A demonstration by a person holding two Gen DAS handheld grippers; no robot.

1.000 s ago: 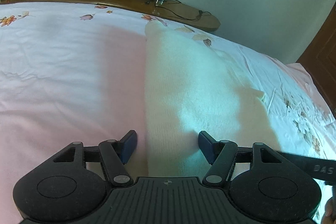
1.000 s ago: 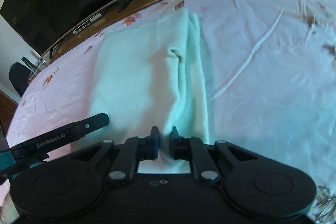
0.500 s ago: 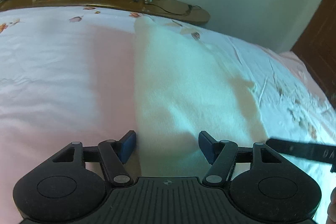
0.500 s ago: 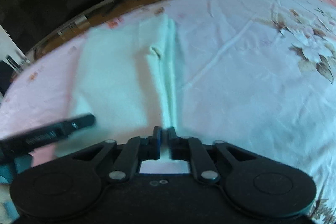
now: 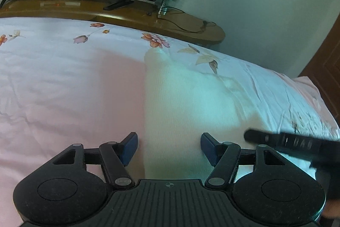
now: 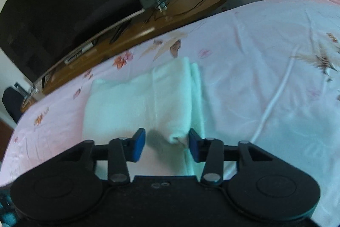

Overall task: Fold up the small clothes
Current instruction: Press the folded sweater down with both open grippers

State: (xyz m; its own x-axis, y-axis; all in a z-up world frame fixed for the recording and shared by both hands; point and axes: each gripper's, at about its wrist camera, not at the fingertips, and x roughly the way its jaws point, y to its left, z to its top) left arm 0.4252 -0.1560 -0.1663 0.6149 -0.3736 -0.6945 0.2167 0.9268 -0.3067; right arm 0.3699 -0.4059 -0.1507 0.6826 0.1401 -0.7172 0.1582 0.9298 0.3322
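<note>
We see a pale folded garment (image 6: 148, 99) lying flat on the floral bedsheet (image 6: 265, 78). The left gripper (image 5: 169, 147) stands spread over the garment's near-left edge, pinching nothing. The right gripper (image 6: 166, 143) has just been opening; its pads flank a rolled fold without pressing it.

Dim, bluish daylight; motion blur in right view; fisheye bending at edges
</note>
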